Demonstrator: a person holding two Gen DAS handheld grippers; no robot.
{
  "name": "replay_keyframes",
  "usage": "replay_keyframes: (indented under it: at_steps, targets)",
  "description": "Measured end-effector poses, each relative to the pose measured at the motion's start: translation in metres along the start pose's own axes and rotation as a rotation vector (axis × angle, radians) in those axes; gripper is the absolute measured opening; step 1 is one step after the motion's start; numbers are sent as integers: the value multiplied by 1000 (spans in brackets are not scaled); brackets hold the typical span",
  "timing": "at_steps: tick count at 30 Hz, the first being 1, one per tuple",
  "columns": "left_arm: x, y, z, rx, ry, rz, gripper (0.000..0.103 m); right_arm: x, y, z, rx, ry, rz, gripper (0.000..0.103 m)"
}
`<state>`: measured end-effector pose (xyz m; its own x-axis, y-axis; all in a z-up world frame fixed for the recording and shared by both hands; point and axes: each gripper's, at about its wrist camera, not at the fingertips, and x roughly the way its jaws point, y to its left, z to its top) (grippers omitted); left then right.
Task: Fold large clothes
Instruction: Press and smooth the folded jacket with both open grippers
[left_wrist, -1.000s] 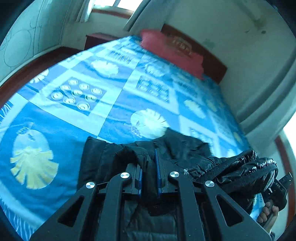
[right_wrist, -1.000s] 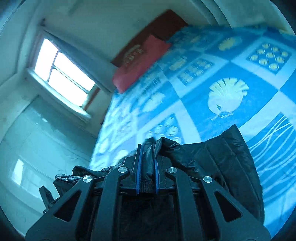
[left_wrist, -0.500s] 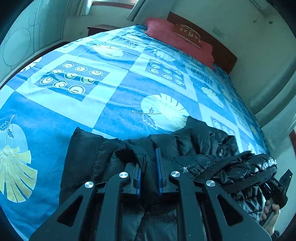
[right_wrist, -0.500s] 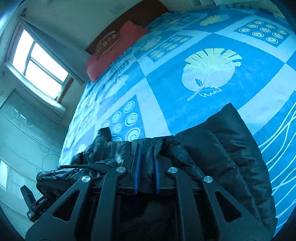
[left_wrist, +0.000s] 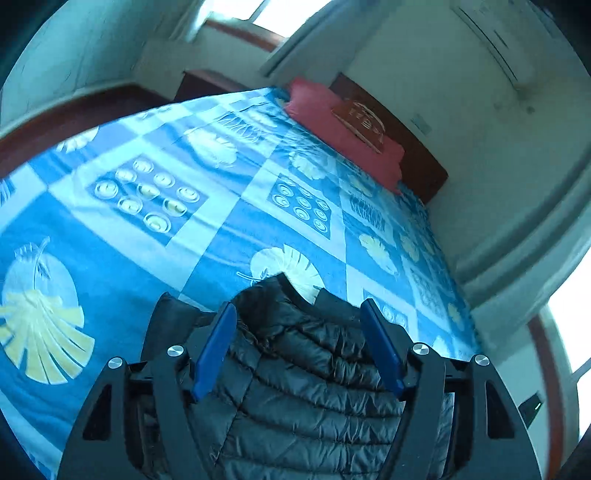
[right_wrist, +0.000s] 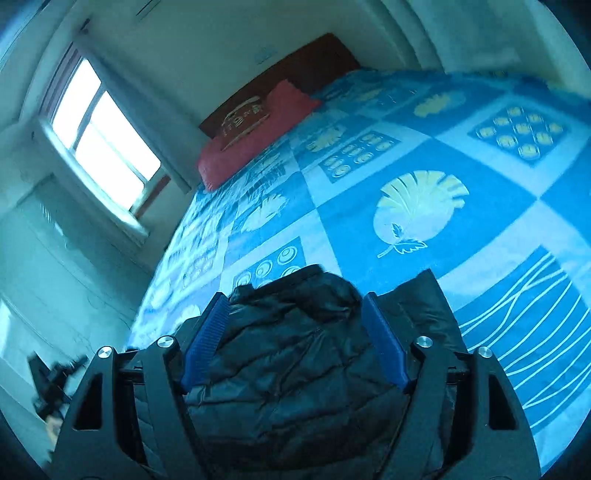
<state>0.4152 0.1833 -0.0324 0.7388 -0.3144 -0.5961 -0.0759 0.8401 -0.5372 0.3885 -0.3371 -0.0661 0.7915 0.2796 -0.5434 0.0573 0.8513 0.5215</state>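
A black quilted puffer jacket (left_wrist: 306, 373) lies bunched at the near edge of a bed under a blue patterned bedspread (left_wrist: 229, 221). My left gripper (left_wrist: 298, 314) hovers just over it, jaws opening wide; the blue pads (left_wrist: 216, 347) stand clear of the fabric on both sides. In the right wrist view the same jacket (right_wrist: 291, 354) lies below my right gripper (right_wrist: 293, 304), whose jaws are also opening, pads (right_wrist: 384, 343) apart from the cloth. Nothing is gripped by either. The jacket's near part is hidden under the gripper frames.
A red pillow (left_wrist: 343, 129) lies against the dark wooden headboard (left_wrist: 417, 155) at the far end of the bed. A window (right_wrist: 99, 136) is on the wall to the left in the right wrist view. The other gripper (right_wrist: 51, 384) shows blurred at lower left.
Both grippers were shut on folds of the jacket; now both have let go with jaws spread wide. The jacket has dropped onto the bedspread and both views have tilted back up.
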Motion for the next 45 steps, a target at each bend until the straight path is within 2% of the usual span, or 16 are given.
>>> replay_keyframes:
  at_steps: [4, 8, 12, 15, 17, 21, 25, 28, 31, 33, 35, 37, 40, 42, 44, 45]
  targets:
    - [20, -25, -16, 152, 32, 88, 68, 30, 37, -9, -144, 56, -37, 64]
    - [50, -36, -29, 269, 43, 167, 68, 70, 65, -15, -248, 104, -77, 63]
    - [85, -33, -37, 376, 48, 296, 69, 104, 70, -22, -309, 142, -143, 63]
    - [112, -17, -42, 377, 107, 365, 69, 130, 63, -35, -350, 191, -200, 63]
    - [120, -8, -43, 356, 115, 361, 71, 140, 54, -40, -330, 214, -203, 62]
    - [131, -2, -47, 351, 104, 358, 76, 152, 47, -47, -331, 198, -210, 63]
    - [136, -2, -48, 349, 111, 364, 76, 154, 46, -47, -334, 197, -215, 64]
    - [125, -10, -43, 349, 124, 384, 76, 145, 51, -40, -333, 196, -217, 63]
    - [95, -30, -38, 359, 58, 412, 76, 121, 66, -34, -308, 137, -189, 63]
    - [79, -51, -38, 378, 6, 369, 76, 106, 87, -35, -323, 110, -141, 63]
    - [71, -82, -47, 412, -12, 284, 76, 104, 108, -42, -363, 115, -115, 63]
    - [79, -103, -61, 442, 13, 240, 76, 112, 128, -54, -417, 138, -95, 63]
    - [109, -119, -83, 500, 54, 272, 76, 129, 136, -68, -466, 161, -112, 63]
    - [131, -112, -91, 480, 98, 301, 74, 141, 130, -74, -455, 192, -135, 59]
    - [148, -98, -93, 439, 158, 297, 76, 152, 120, -77, -417, 229, -129, 60]
    - [152, -93, -93, 424, 163, 290, 76, 158, 115, -78, -403, 246, -128, 61]
